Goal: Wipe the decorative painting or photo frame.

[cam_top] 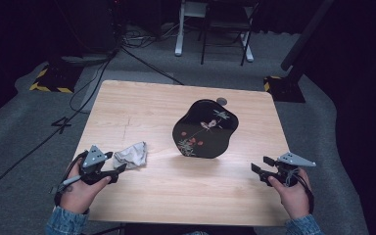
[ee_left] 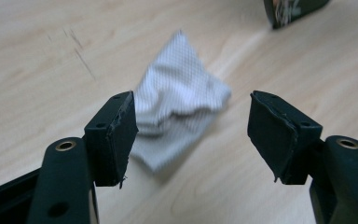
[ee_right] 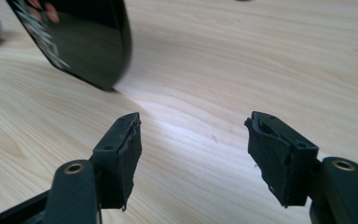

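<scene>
Left gripper (cam_top: 119,169), jaws spread and empty, points at the crumpled cloth (cam_top: 131,154) lower left of frame, just ahead. Right gripper (cam_top: 260,165), jaws also spread, sits well apart, lower right.

cloth: small crumpled grey-white woven cloth (cam_top: 131,155) (ee_left: 177,100), finely dotted weave
state: bunched, folds raised, one corner sticking up
place: lies on the light wooden table (cam_top: 142,115), near its left front part
neighbour: well apart from the black lacquered tray with painted flowers (cam_top: 204,129)
</scene>
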